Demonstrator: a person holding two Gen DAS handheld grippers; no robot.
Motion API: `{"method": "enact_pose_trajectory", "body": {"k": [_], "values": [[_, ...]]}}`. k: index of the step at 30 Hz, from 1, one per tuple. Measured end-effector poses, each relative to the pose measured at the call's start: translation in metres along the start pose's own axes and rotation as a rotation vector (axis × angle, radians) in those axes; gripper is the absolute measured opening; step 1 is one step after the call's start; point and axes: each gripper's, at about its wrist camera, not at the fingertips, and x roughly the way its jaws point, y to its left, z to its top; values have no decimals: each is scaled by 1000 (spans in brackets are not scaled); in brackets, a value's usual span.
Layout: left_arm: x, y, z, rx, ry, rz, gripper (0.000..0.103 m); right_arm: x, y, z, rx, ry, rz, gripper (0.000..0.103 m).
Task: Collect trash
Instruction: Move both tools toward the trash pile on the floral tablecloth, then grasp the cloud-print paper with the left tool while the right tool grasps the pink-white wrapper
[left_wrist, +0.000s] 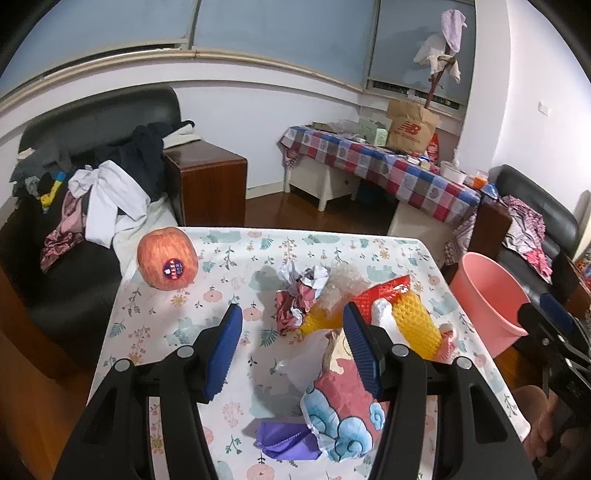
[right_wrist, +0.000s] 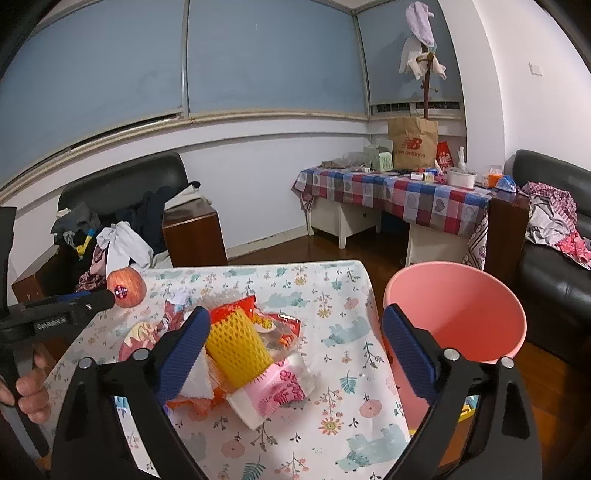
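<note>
A pile of trash lies on the floral table: a yellow foam net (left_wrist: 415, 325) (right_wrist: 236, 345), a red wrapper (left_wrist: 384, 291) (right_wrist: 236, 308), crumpled paper (left_wrist: 301, 291), a pink-and-blue wrapper (left_wrist: 343, 402), a purple scrap (left_wrist: 284, 439) and a pink floral cup (right_wrist: 269, 393). A pink bin (left_wrist: 487, 299) (right_wrist: 454, 314) stands off the table's right edge. My left gripper (left_wrist: 293, 350) is open above the pile's left part. My right gripper (right_wrist: 295, 358) is open over the pile's right side.
An apple (left_wrist: 167, 257) (right_wrist: 126, 282) with a sticker sits at the table's far left corner. The floral table (left_wrist: 229, 258) (right_wrist: 332, 354) ends just before the bin. A black sofa with clothes (left_wrist: 92, 192) is left; a checked table (right_wrist: 399, 192) and sofa (right_wrist: 554, 236) behind.
</note>
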Motion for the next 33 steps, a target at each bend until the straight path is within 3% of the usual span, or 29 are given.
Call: {"method": "enact_pose_trajectory", "body": {"k": [6, 10, 19, 26, 33], "values": [[-8, 3, -11, 35, 9, -72, 56, 6, -5, -8, -16, 44, 9, 86], [-11, -3, -20, 71, 61, -137, 56, 12, -11, -14, 0, 83, 23, 83], [13, -15, -37, 82, 170, -139, 56, 21, -19, -25, 32, 146, 60, 81], [31, -14, -41, 68, 224, -154, 26, 31, -25, -36, 92, 217, 119, 78], [26, -14, -37, 58, 205, -175, 20, 41, -27, -45, 137, 273, 171, 75]]}}
